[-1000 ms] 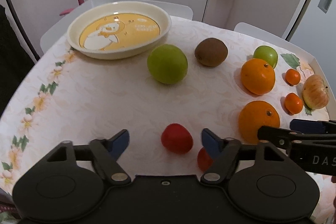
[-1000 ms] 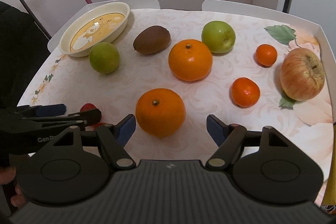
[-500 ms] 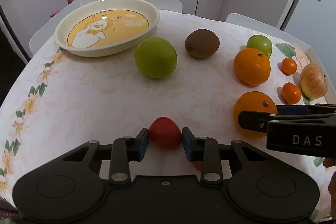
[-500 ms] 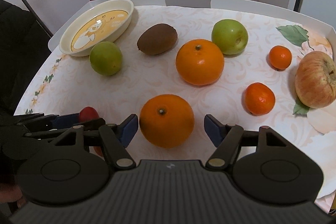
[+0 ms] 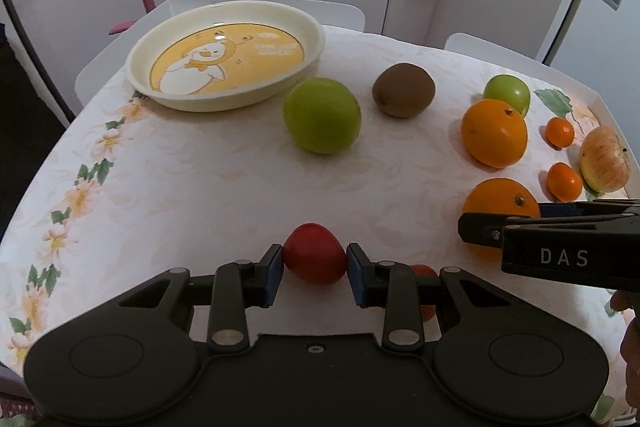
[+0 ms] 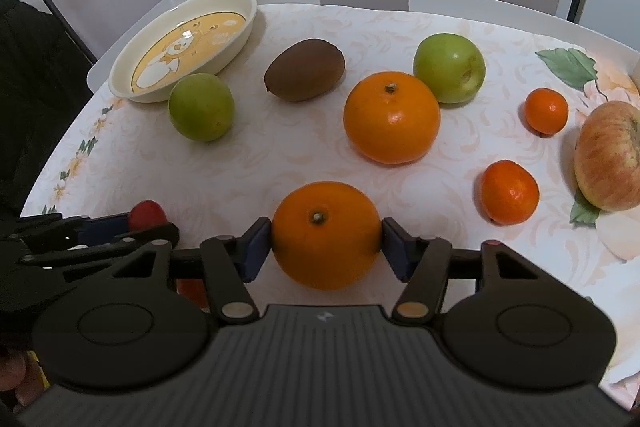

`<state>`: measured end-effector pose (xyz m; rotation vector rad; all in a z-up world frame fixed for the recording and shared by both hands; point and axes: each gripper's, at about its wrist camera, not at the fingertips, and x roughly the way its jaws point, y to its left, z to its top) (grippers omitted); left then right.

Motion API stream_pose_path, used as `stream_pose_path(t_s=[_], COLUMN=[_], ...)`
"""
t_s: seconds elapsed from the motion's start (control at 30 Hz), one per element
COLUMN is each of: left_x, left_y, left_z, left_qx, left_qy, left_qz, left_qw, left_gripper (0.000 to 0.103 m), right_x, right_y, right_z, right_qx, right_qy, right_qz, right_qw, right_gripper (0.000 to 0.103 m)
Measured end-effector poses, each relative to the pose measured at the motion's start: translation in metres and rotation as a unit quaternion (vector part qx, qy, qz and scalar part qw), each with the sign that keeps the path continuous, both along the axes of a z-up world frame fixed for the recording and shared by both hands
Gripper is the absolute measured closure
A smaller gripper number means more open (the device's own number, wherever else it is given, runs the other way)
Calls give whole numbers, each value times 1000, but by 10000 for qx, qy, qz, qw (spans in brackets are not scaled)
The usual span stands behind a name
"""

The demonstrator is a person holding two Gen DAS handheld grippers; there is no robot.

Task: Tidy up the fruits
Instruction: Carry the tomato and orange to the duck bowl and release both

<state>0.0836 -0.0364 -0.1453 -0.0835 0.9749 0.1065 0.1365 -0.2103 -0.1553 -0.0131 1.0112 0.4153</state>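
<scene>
While upright, near orange (image 6: 326,233) points stem skyward

The kiwi (image 6: 305,70) is taken as the middle. The plate (image 6: 120,75) is found left of it, and the oranges (image 6: 392,117) are found right.

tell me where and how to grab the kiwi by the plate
Grip the kiwi across its short middle, pads on the two long flanks, coming down from above. It lies on its side as an oval, so the ends would slip; the table around it is bare, leaving room for the jaws.
</scene>
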Motion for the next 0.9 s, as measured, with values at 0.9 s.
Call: stream_pose_path(t_s=[0.9], left_x=[20], left_y=[73], left_z=[119], left_qx=[513], left_qy=[-935], left_qz=[394], left_qw=[9935], left_gripper=[65], right_x=[24], right_y=[60], right_z=[101], right_qx=[472], right_qy=[-593], right_qz=[453], right_qw=[9961], right_gripper=[29])
